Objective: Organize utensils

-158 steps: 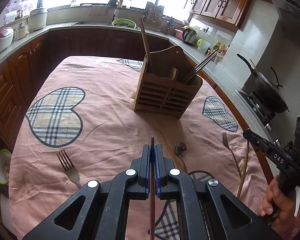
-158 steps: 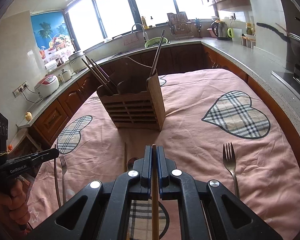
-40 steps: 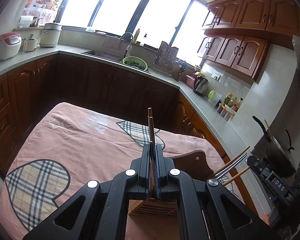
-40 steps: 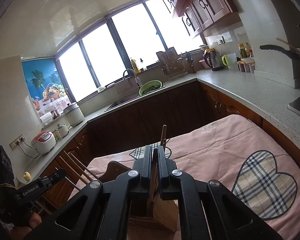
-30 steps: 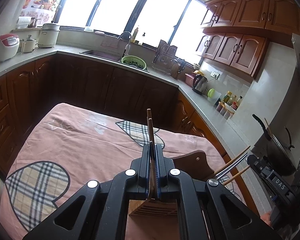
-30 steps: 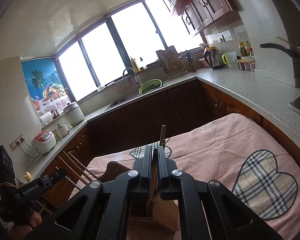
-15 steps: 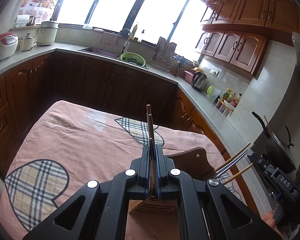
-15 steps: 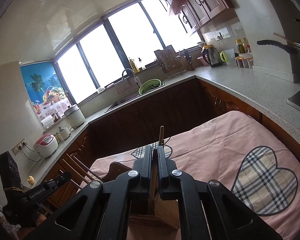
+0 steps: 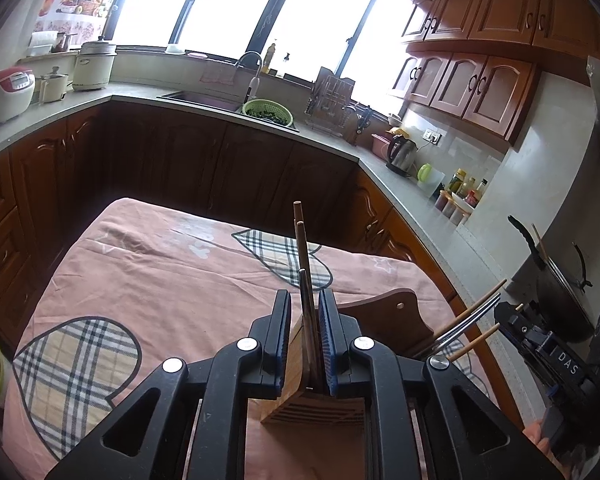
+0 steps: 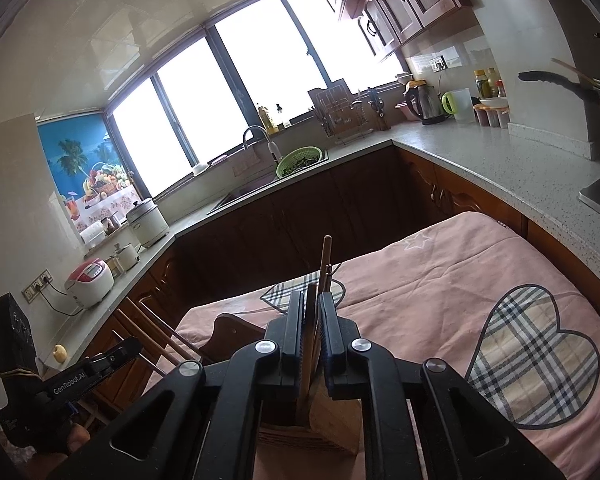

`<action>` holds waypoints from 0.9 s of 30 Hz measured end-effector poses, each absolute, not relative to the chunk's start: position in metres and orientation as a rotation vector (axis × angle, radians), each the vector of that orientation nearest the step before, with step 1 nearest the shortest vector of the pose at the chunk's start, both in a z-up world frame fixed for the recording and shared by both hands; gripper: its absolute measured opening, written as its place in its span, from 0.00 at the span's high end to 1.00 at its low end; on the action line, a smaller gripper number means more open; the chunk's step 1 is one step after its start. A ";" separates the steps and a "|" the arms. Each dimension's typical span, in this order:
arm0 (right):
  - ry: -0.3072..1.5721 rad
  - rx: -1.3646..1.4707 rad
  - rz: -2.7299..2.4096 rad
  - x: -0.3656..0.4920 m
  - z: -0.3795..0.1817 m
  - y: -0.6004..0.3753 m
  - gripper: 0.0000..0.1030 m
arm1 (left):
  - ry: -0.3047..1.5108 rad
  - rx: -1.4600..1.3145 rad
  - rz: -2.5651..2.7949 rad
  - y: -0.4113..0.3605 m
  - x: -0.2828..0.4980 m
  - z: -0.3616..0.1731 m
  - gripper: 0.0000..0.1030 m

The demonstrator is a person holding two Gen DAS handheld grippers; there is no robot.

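Both grippers hang over the wooden utensil holder (image 9: 312,410) on the pink tablecloth. My left gripper (image 9: 305,316) has its jaws parted; brown chopsticks (image 9: 303,248) stand loose in the gap, their lower ends in the holder. My right gripper (image 10: 311,322) is also parted around a chopstick (image 10: 325,258) that stands in the holder (image 10: 332,416). More chopsticks (image 9: 474,312) lean out of the holder's other compartment. The right gripper also shows in the left wrist view at far right (image 9: 540,348), and the left gripper in the right wrist view at lower left (image 10: 96,366).
The pink tablecloth with plaid hearts (image 9: 76,360) covers the table. Dark cabinets and a grey counter (image 9: 204,108) ring the table. A wok (image 9: 560,280) sits at right. A rice cooker (image 10: 90,282) stands on the left counter.
Both grippers' jaws have opened, letting go of the chopsticks, which now stand in the holder. Both views have tilted slightly upward.
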State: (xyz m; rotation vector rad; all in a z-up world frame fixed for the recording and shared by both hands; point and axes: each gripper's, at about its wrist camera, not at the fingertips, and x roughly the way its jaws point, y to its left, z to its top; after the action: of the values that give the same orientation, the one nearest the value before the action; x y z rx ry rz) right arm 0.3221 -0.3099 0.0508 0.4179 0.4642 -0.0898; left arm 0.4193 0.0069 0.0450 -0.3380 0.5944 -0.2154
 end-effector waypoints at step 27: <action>0.454 0.467 -0.035 0.304 0.055 -0.310 0.03 | 0.576 -0.277 -0.142 0.004 0.380 0.053 0.11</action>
State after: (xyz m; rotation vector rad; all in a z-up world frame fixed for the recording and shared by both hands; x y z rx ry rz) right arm 0.3041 -0.3099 0.0546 0.4667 0.4537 -0.0352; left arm 0.3800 0.0041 0.0526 -0.2774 0.5760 -0.1419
